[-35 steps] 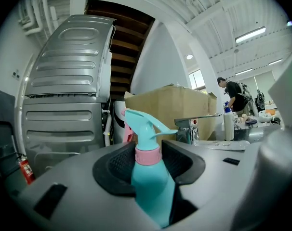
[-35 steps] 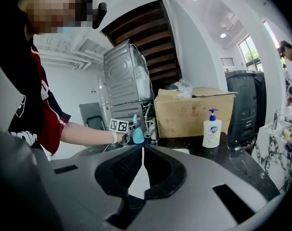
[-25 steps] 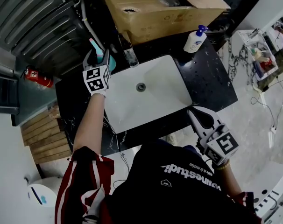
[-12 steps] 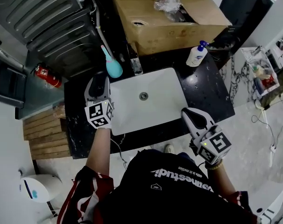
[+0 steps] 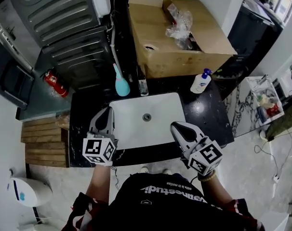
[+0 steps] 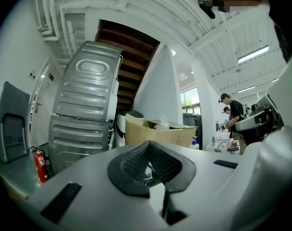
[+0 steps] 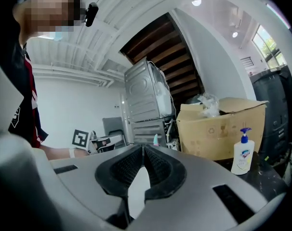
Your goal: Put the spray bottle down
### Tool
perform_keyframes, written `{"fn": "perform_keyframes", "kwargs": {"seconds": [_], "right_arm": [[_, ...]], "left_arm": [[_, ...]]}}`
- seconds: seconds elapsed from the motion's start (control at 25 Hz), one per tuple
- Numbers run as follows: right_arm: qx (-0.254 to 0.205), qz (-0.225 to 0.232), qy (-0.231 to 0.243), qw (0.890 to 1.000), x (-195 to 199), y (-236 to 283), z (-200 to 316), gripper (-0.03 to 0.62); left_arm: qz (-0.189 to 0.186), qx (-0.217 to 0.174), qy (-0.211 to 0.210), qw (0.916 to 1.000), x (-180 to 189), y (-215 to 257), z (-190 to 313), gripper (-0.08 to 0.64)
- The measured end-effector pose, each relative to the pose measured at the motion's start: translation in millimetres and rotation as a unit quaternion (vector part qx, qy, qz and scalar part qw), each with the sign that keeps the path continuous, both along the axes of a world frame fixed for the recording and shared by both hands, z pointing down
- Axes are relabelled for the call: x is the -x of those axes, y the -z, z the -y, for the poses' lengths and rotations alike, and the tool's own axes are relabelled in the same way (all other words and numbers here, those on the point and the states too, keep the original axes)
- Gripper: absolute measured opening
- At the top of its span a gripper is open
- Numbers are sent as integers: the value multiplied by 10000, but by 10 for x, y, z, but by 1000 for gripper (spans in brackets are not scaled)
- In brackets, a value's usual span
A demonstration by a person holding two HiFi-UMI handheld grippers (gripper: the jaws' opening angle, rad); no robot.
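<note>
The teal spray bottle (image 5: 121, 83) with a pink top stands upright on the black counter (image 5: 83, 110), behind the white sink (image 5: 161, 125) and left of the faucet (image 5: 142, 86). It also shows small and far in the right gripper view (image 7: 155, 139). My left gripper (image 5: 107, 111) hangs over the sink's front left corner, well short of the bottle, shut with nothing between its jaws (image 6: 148, 146). Over the sink's front right corner my right gripper (image 5: 177, 126) is shut and empty too (image 7: 142, 148).
A white soap pump bottle (image 5: 201, 82) stands on the counter at the back right. An open cardboard box (image 5: 179, 32) sits behind the sink. Grey stacked machines (image 5: 54, 18) and a red fire extinguisher (image 5: 56, 83) are at the left. People stand far off at the right (image 6: 230, 112).
My left gripper let go of the spray bottle, drew back toward the person and closed. The bottle stays standing by the faucet. My right gripper rose a little.
</note>
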State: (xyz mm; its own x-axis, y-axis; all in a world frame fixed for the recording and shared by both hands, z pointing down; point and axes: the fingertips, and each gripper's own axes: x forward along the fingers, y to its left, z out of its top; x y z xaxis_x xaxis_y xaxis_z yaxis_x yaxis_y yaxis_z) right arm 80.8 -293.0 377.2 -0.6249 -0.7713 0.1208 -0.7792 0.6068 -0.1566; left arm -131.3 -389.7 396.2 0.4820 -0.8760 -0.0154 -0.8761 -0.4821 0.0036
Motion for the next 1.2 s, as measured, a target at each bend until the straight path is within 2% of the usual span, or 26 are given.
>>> {"fn": "perform_keyframes", "kwargs": {"seconds": [0.16, 0.36, 0.6, 0.8, 1.2], "right_arm": [[-139, -15, 186, 9997, 80, 147, 25, 41], [-358, 7, 322, 9988, 142, 326, 10, 41], [-520, -1, 419, 9978, 182, 415, -50, 41], [-534, -55, 472, 9974, 205, 402, -80, 41], [-532, -148, 463, 9974, 224, 409, -171, 41]], "left_arm": [[-41, -115, -422, 9990, -238, 178, -252, 15], [-36, -296, -738, 9968, -457, 354, -504, 15], [-81, -438, -801, 9958, -563, 487, -626, 15], [4, -410, -827, 9957, -577, 459, -619, 15], [-323, -203, -898, 9952, -580, 434, -688, 15]]}}
